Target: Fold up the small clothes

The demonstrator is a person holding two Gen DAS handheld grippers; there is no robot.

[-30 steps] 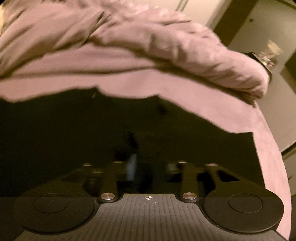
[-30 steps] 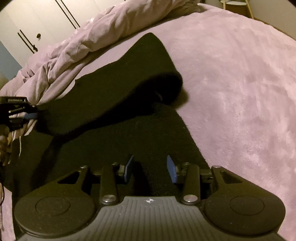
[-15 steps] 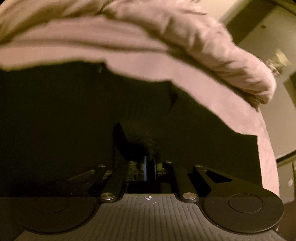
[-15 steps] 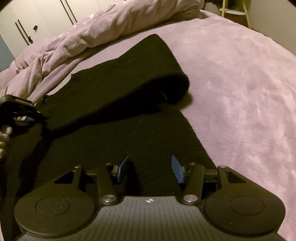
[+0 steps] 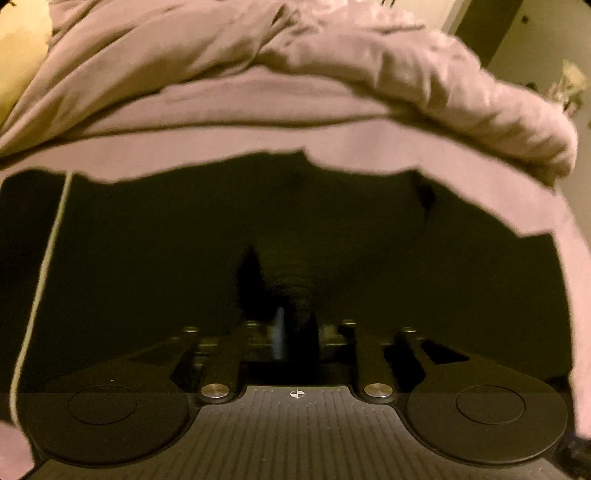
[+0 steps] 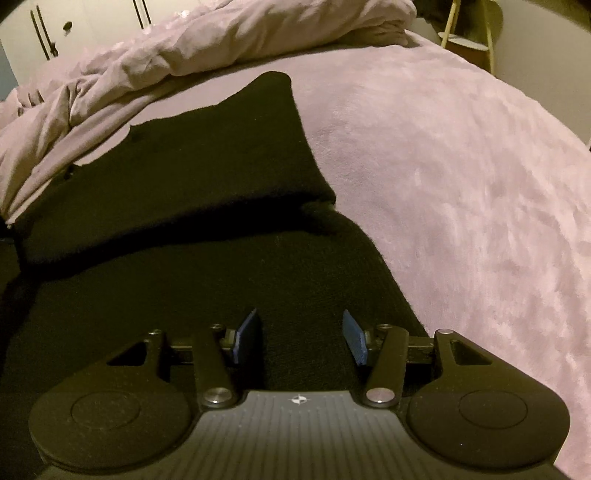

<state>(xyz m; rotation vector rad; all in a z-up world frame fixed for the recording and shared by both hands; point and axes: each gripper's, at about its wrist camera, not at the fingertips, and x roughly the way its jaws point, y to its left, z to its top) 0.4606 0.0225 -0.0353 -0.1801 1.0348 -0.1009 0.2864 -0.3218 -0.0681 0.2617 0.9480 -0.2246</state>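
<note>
A black garment (image 6: 177,206) lies on the pink bed cover (image 6: 461,166), its upper part folded over into a thick band across the middle. It fills the left wrist view (image 5: 147,240) too. My left gripper (image 5: 293,332) is shut on a bunched fold of the black garment, which rises between the fingers. A white drawstring (image 5: 40,280) runs down the garment's left side. My right gripper (image 6: 301,338) is open and empty, its blue pads (image 6: 246,339) low over the garment's near part.
A crumpled pink duvet (image 6: 184,51) lies along the far side of the bed, also in the left wrist view (image 5: 332,66). White wardrobe doors (image 6: 85,26) stand behind it. A light wooden stool (image 6: 465,40) stands at the far right past the bed's edge.
My left gripper closed on the black garment and has pulled it, so the fold moved left across the bed. My right gripper stayed open and shifted slightly forward over the garment.
</note>
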